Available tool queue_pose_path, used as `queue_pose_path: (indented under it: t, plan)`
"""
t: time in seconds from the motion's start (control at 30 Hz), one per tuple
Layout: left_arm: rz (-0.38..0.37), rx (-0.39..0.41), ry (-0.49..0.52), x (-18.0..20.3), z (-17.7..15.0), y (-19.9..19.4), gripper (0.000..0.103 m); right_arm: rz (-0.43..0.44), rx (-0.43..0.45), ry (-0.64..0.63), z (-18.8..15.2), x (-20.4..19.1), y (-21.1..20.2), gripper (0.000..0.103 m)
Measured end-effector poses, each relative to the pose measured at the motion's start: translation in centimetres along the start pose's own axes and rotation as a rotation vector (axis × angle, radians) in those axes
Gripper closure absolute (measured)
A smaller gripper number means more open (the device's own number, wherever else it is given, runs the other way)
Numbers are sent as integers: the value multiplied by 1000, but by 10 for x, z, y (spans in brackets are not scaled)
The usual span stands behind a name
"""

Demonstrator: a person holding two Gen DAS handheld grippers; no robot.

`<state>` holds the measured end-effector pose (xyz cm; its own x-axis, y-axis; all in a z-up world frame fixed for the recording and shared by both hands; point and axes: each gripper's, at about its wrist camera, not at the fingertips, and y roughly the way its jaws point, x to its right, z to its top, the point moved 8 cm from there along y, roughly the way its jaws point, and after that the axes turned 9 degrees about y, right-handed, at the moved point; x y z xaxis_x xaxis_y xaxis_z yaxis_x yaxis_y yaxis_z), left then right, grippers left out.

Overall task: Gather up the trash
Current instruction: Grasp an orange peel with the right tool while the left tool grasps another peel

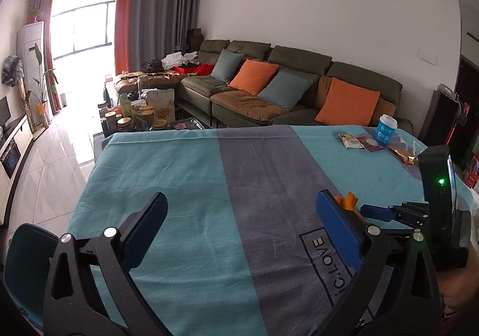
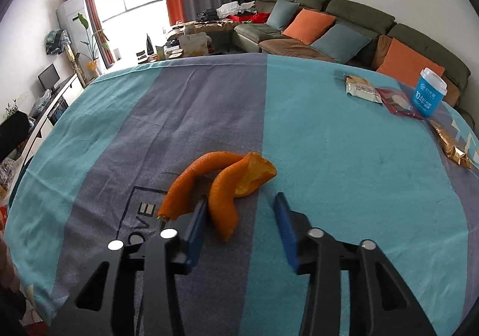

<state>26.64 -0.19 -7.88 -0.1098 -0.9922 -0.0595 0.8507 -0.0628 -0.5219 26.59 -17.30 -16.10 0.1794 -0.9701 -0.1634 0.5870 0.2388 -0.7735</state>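
Orange peel (image 2: 221, 186) on tablecloth (image 2: 329, 156), near edge of table, on grey stripe. Right gripper (image 2: 241, 211) spread wide, peel's near end between its fingers, close against left finger, apart from right one. Left gripper (image 1: 241, 216) spread, nothing between fingers, hovering over cloth left of right gripper. Far right on table: cream snack wrapper (image 2: 362, 89), dark red packet (image 2: 396, 102), blue cup (image 2: 428, 93), gold wrapper (image 2: 452, 146), well apart from peel. Sofa (image 2: 344, 24) with orange and blue cushions behind table.
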Motion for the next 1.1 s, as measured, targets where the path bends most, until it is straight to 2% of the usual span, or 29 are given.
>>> queue_pose_path:
  t: [0.03, 0.07, 0.17, 0.37, 0.67, 0.7, 0.73, 0.83, 0.9, 0.97, 1.0, 1.07, 1.1]
  plan:
    - [-7, -7, 1, 2, 0, 3, 5, 7, 1, 1, 0, 0, -1, 80]
    - [-13, -11, 3, 4, -1, 4, 5, 16, -1, 2, 1, 0, 0, 86]
    - [-32, -20, 16, 12, 0, 11, 5, 42, -3, 22, -1, 2, -2, 92]
    - [-123, -67, 56, 47, -1, 33, 5, 48, 29, 81, -2, 22, -18, 94]
    - [-191, -176, 138, 99, -15, 75, 6, 39, 72, 138, -6, 51, -42, 95]
    - [-193, -186, 145, 103, -16, 79, 8, 40, 76, 143, -7, 54, -44, 95]
    - [-189, -202, 158, 107, -17, 83, 15, 42, 79, 147, -8, 55, -46, 95]
    - [-208, -238, 167, 117, -21, 93, 26, 45, 84, 162, -9, 65, -48, 95]
    - [-219, -273, 178, 123, -25, 100, 30, 48, 89, 170, -8, 69, -49, 95]
    - [-217, -292, 193, 127, -29, 103, 41, 52, 97, 175, -8, 70, -52, 95]
    - [-225, -301, 200, 130, -30, 104, 53, 54, 98, 176, -8, 70, -53, 95]
    - [-226, -321, 210, 133, -35, 106, 60, 58, 100, 180, -9, 72, -53, 95]
    - [-232, -320, 208, 134, -35, 106, 69, 59, 102, 180, -9, 72, -54, 95]
